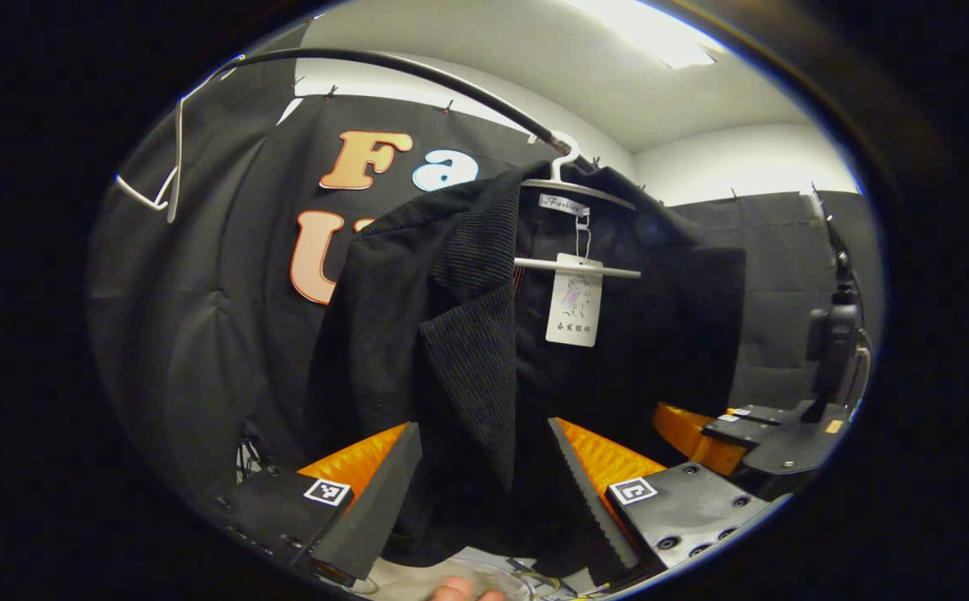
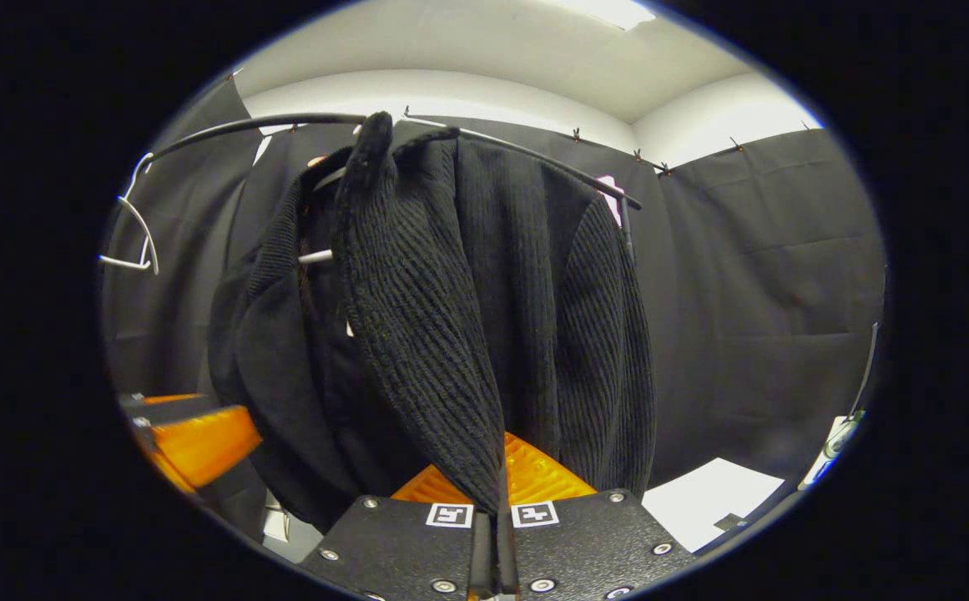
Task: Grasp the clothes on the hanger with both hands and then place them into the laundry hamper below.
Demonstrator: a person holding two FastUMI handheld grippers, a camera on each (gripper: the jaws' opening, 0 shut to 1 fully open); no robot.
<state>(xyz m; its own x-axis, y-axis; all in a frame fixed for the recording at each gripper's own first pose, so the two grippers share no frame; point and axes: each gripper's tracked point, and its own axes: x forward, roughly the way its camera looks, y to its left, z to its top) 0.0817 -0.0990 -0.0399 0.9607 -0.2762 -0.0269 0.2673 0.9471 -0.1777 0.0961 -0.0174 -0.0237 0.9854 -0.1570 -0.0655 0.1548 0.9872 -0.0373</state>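
Under a lit ceiling (image 1: 534, 50), black jacket (image 1: 467, 334) on rail (image 1: 417, 71)

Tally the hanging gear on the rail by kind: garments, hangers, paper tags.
Garments: 1, the black jacket
Hangers: 2, the white hanger carrying the jacket and an empty hanger farther along the rail
Paper tags: 1, the swing tag at the collar
Total: 4

Black jacket (image 1: 467, 334) on hanger (image 1: 572, 188), rail (image 1: 417, 71)
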